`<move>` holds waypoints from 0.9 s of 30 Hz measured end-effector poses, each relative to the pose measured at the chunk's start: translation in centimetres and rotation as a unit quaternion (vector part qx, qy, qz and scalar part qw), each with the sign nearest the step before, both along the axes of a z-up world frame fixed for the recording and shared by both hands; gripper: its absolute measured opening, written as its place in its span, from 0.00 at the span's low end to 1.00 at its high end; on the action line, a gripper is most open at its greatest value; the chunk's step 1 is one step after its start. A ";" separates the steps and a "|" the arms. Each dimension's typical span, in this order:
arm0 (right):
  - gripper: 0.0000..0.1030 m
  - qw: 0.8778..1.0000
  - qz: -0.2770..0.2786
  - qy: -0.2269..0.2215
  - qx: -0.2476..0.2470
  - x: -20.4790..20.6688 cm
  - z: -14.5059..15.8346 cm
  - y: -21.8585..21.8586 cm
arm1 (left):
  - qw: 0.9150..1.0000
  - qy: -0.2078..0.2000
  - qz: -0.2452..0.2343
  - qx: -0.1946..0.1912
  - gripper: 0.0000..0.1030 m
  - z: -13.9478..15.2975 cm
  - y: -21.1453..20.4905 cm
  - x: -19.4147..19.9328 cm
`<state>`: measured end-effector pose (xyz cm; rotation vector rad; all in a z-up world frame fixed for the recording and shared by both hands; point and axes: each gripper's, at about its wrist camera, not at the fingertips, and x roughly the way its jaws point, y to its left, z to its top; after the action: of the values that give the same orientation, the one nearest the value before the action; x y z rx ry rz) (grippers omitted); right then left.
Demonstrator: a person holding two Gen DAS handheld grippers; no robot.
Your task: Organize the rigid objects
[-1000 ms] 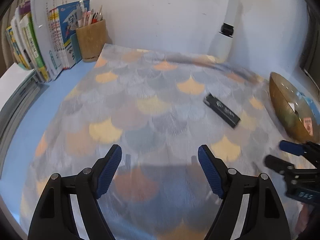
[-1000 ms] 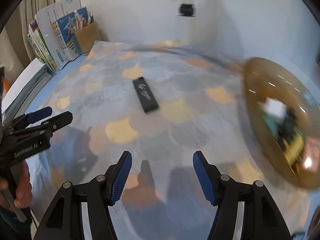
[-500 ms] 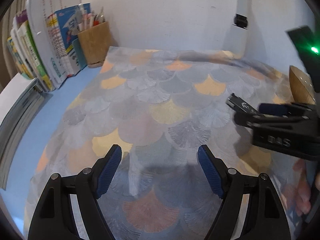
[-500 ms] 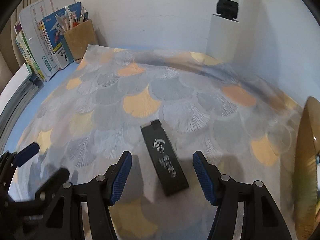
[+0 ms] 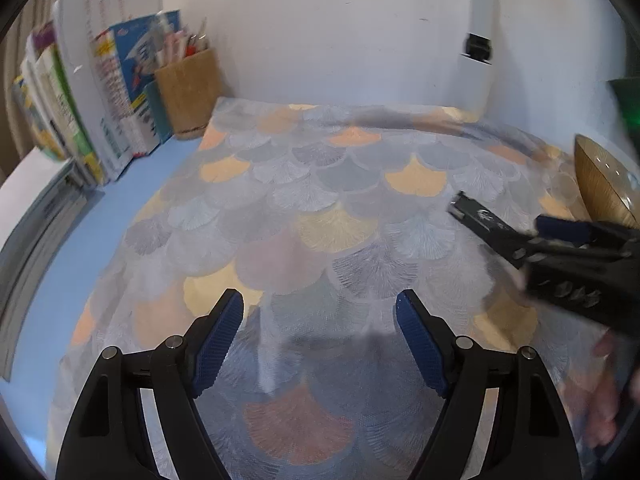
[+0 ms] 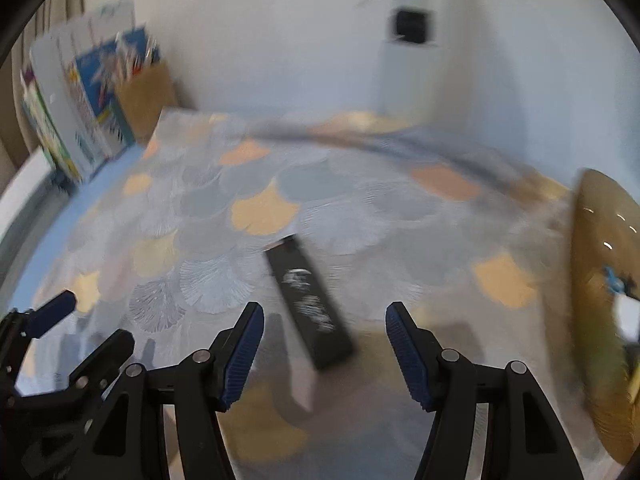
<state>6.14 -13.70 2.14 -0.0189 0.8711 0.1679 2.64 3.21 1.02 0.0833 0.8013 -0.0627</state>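
Observation:
A flat black box (image 6: 308,300) with white print lies on the fan-patterned mat (image 6: 224,240). My right gripper (image 6: 324,356) is open just above it, and the box's near end sits between the two blue pads without touching them. In the left wrist view the same black box (image 5: 478,216) shows at the right, partly covered by the right gripper (image 5: 532,236). My left gripper (image 5: 320,340) is open over bare mat (image 5: 320,208), with nothing between its fingers. A golden bowl (image 6: 600,280) holding small items stands at the right edge.
Upright books (image 5: 80,100) and a brown pen cup (image 5: 188,88) stand at the back left on the blue table (image 5: 120,208). A white post (image 5: 478,40) rises at the back right against the wall. A person's hand (image 5: 608,380) grips the right tool.
The right gripper has moved in over the black box, which now lies between its pads. The left gripper has stayed about where it was, open.

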 end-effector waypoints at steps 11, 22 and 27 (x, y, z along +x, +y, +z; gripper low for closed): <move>0.55 0.997 -0.042 -0.035 -0.051 -1.4 2.0 -4.6 | 0.996 -0.008 -0.085 -0.006 0.75 2.9 -5.2 1.4; 0.56 0.989 -0.140 -0.028 -0.026 -2.4 2.2 -10.3 | 0.988 0.053 -0.136 -0.043 0.75 1.4 -9.5 5.2; 0.69 0.982 -0.185 -0.017 0.035 -0.6 2.5 -10.3 | 0.988 0.061 -0.136 -0.045 0.75 0.6 -11.2 6.2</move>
<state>5.56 -23.96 4.65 0.2042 0.8193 -0.1502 8.87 -8.00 1.64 0.1031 0.9041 -0.3646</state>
